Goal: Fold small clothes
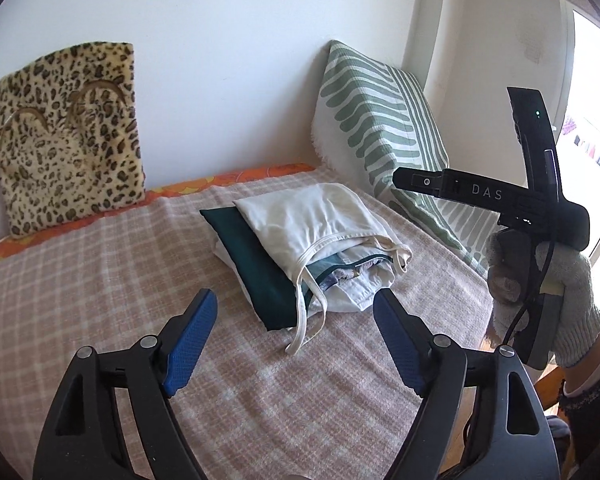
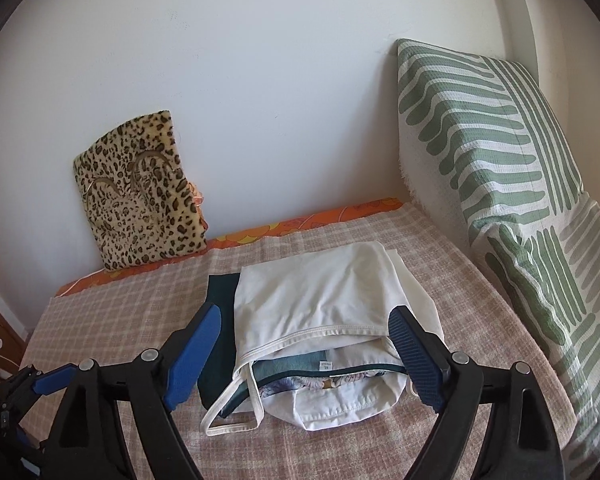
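1. Stack of folded clothes [image 2: 320, 320]: lies mid-bed on the checked blanket [image 1: 100, 280], nearer the right side than the left. I count a white top [image 1: 312, 216] uppermost, a dark green piece [image 1: 252, 264] under it showing on the left, and lower layers, one floral and one white, visible only at the near edge.
2. Straps [image 2: 228, 416]: two white loops trail loose from the near left corner of the stack onto the blanket; not tucked in.
3. My left fingers [image 1: 296, 340]: spread wide, nothing between them, hovering near and above the blanket, short of the stack.
4. My right fingers [image 2: 312, 356]: likewise spread and empty in the right wrist view, straddling the near edge of the stack from above without pressing it, as far as I can tell.
5. Surroundings: leopard cushion [image 1: 68, 136] against the far wall on the left, green striped pillow [image 2: 500, 168] propped on the right. No unfolded garment shows anywhere on the bed.
6. Progress, my judgement: folding looks complete or very nearly so; every item in sight is stacked. Left, at most: tucking the straps and squaring the skewed layers.
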Available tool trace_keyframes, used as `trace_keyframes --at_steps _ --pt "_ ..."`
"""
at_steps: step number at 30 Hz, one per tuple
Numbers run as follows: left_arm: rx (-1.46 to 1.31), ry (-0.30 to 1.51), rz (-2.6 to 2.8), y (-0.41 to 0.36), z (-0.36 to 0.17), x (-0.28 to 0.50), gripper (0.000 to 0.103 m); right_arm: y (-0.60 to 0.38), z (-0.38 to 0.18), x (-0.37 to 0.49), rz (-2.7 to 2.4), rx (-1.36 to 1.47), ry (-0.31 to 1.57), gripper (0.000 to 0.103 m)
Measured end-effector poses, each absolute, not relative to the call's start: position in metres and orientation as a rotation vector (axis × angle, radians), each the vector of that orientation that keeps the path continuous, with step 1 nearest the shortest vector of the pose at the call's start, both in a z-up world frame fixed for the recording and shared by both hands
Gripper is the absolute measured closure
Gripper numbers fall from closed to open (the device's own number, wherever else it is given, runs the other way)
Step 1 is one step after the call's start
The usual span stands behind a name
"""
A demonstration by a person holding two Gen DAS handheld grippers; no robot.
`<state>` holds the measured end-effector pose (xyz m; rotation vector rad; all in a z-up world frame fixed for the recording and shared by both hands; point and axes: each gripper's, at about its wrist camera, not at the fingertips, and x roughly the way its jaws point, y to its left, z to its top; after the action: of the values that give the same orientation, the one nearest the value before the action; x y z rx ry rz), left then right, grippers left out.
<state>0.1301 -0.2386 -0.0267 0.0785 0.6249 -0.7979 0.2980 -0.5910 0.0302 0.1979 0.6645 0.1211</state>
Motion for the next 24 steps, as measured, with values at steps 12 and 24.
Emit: trace_keyframes --at_steps 12,24 --pt "0.069 0.681 -0.812 -0.221 -0.040 0.119 0.021 -0.595 0.024 0.264 0.028 0.235 0.671 0.005" --pt "0.146 0.660 -0.786 -0.208 -0.054 0.101 0.020 -0.586 -0.001 0.245 0.001 0.247 0.690 0.005"
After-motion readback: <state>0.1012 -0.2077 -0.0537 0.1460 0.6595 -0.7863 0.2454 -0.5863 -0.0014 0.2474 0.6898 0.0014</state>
